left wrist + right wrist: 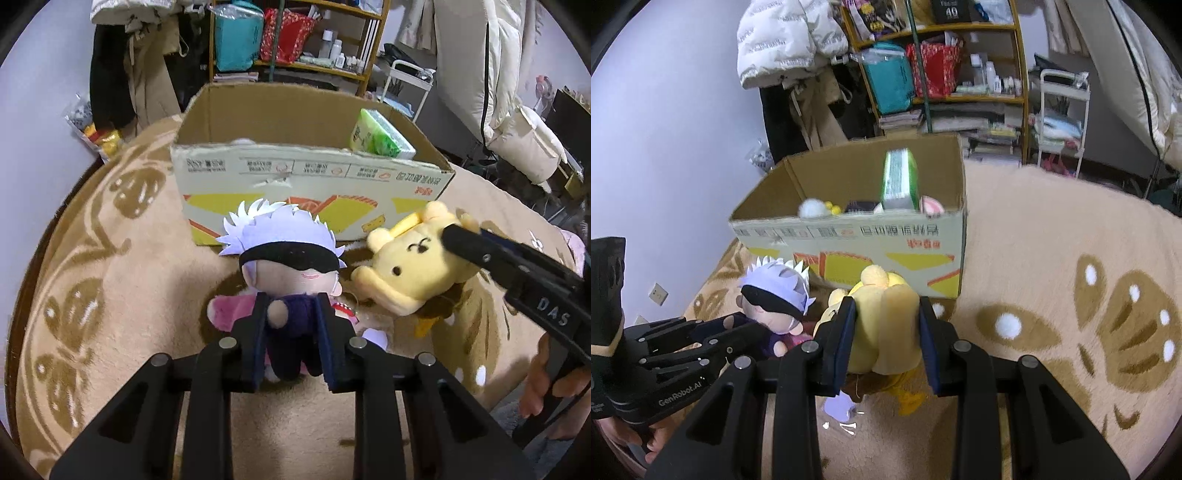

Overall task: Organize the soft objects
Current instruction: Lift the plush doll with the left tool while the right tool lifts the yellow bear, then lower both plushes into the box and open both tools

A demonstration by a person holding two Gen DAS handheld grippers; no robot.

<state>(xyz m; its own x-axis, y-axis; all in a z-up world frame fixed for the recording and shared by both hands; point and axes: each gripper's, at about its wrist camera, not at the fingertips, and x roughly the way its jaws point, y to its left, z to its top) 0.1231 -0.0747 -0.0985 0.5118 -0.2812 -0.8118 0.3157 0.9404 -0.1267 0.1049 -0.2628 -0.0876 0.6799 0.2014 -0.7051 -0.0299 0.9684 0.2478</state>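
My left gripper [291, 301] is shut on the purple body of a white-haired doll with a black blindfold [286, 254]; the doll also shows at the left of the right wrist view [775, 295]. My right gripper [886, 304] is shut on a yellow bear plush [886, 325], which shows beside the doll in the left wrist view [410, 266]. Both toys are just in front of an open cardboard box [306, 173], also in the right wrist view [849, 236]. The box holds a green tissue pack [899, 181] and several small soft toys.
A pink plush [229, 310] and a pale purple item [840, 406] lie on the beige patterned carpet [1052, 258] under the held toys. A shelf unit [942, 62], hanging coats and a white cart [1060, 122] stand behind the box.
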